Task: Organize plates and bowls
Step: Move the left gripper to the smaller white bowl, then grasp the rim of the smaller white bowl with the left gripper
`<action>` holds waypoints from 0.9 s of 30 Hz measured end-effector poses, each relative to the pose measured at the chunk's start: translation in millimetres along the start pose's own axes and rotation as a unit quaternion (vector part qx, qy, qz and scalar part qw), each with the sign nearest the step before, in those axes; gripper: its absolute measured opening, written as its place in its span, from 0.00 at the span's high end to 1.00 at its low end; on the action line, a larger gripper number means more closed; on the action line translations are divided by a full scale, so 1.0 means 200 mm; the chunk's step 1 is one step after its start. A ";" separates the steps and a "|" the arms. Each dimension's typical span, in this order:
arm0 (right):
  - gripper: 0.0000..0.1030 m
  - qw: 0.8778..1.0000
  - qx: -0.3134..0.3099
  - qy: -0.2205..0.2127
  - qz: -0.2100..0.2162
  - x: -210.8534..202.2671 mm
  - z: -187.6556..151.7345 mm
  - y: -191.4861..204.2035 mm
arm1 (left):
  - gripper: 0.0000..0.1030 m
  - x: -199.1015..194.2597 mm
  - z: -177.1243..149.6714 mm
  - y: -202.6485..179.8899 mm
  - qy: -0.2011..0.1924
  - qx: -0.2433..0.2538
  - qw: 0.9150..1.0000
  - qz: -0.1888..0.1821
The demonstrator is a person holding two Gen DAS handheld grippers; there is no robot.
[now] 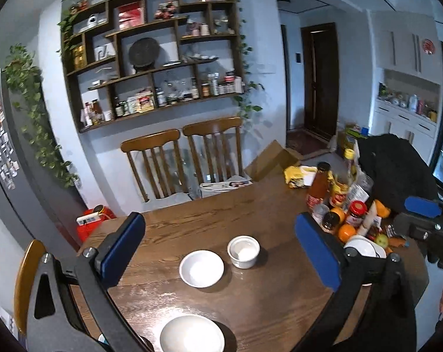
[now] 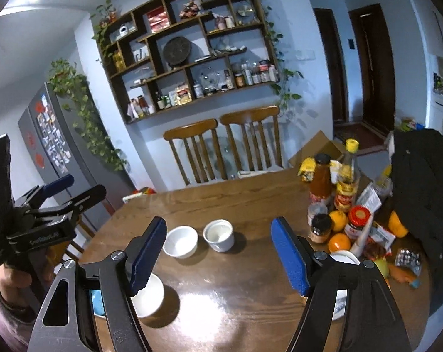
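Both tools hang above the wooden tabletop [image 1: 250, 205] with nothing in them: the left hand-held gripper [image 1: 220, 252] has its blue pads spread as wide as they go, and the right hand-held gripper [image 2: 218, 259] stands fairly wide too, its jaws bare. I take it the person is between moves, looking over what is left to sort. Framed between the left pads, near the middle of the left wrist view, a shallow white bowl [image 1: 201, 268] sits just beside a white ribbed ramekin [image 1: 243, 250], close but apart, both upright and empty. A larger white bowl [image 1: 192, 336] lies at the bottom edge, nearer the person. In the right wrist view, lower left, something blue [image 2: 97, 303] peeks out behind the left pad; I cannot tell what it is. At the right, a white dish [image 1: 363, 248] is wedged against a crowd of bottles, jars and oranges [image 2: 338, 242], probably because that clutter leaves it no room. The small pieces look light and easy to pinch by the rim.
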State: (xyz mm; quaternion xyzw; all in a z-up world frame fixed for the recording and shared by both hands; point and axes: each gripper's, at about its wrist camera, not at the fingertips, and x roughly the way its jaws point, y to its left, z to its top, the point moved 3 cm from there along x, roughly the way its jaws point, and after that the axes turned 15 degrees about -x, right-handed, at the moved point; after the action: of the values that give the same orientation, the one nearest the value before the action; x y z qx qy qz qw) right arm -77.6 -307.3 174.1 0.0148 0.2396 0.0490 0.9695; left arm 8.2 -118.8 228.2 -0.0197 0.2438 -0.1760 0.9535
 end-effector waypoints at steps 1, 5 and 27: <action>0.27 1.000 -0.002 0.002 0.005 0.01 0.01 0.01 | 0.01 0.01 0.02 0.01 -0.001 -0.003 1.000 0.004; 0.27 0.999 -0.010 0.016 0.026 0.16 0.07 0.06 | 0.01 0.11 0.05 0.14 -0.001 -0.013 0.999 0.052; 0.28 0.962 0.017 0.245 0.119 1.58 -0.42 0.26 | 0.02 1.31 -0.75 0.86 0.253 -0.099 0.941 0.201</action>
State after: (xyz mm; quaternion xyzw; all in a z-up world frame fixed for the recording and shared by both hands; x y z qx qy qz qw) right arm 156.3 -222.5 -42.7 0.0474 0.4667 0.1617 0.8682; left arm 208.8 -41.2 -45.4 -0.0195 0.4919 0.0454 0.8693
